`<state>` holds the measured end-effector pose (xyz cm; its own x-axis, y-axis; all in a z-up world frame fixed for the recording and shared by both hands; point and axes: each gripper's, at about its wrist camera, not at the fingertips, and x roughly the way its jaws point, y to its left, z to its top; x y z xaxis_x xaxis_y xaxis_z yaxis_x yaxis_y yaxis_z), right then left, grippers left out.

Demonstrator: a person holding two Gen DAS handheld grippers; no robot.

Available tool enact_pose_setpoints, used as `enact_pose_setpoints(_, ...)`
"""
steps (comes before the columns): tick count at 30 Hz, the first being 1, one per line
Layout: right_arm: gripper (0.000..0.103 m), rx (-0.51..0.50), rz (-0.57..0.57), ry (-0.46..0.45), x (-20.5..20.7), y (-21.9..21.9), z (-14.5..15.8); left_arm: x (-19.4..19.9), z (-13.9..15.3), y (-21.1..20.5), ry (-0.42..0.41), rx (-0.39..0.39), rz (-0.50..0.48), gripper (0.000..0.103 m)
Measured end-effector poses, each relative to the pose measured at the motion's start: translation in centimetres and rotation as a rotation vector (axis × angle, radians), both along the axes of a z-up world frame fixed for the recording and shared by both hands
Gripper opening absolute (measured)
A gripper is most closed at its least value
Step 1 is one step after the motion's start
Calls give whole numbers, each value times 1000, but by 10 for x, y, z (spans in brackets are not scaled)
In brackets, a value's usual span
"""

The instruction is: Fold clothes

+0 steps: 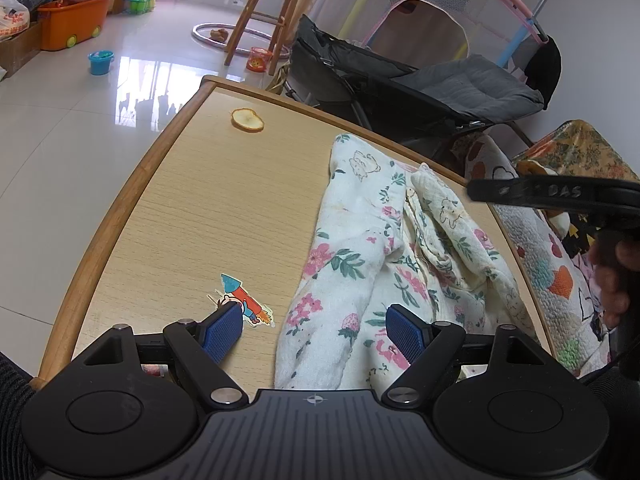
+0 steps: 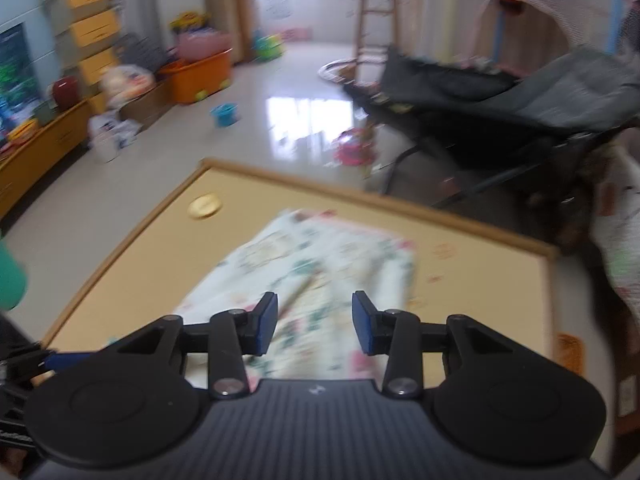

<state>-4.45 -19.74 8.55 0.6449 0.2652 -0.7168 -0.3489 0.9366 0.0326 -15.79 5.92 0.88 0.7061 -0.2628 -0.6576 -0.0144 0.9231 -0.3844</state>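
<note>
A white floral cloth (image 1: 360, 256) lies bunched in folds on the right half of the wooden table (image 1: 192, 208). My left gripper (image 1: 316, 330) hovers low at the cloth's near edge, open wide, its right pad over the fabric and its left pad over bare wood. In the blurred right wrist view the same cloth (image 2: 320, 264) lies flatter on the table (image 2: 480, 280). My right gripper (image 2: 314, 324) is above it, open, with nothing pinched between the blue pads. Part of the other tool (image 1: 560, 196) and a hand (image 1: 612, 280) show at the right edge of the left wrist view.
An orange peel slice (image 1: 248, 120) lies near the table's far corner, and a rocket sticker (image 1: 244, 300) is by my left pad. A dark stroller (image 1: 420, 88) stands beyond the table. A patterned blanket (image 1: 560, 272) lies to the right. Toys and an orange bin (image 1: 74, 24) sit on the floor.
</note>
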Motion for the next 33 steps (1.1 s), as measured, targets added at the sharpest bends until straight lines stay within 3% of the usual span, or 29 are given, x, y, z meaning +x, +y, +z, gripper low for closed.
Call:
enact_pose_setpoints(8,44,37,-71,115,4,-19,-32,0,0,1,0,6,-2,80)
enact_pose_setpoints(20,44,29,3,162,2,10,-53,0,0,-2,-2,15,-4,80)
enact_pose_setpoints(27,49,25,4,147,-2,15,-61,1,1,-3,2,18,-6,80)
enact_pose_setpoints(33,49,67,-49,28,-19,-4,-22,1,1,0,10,11,25,80)
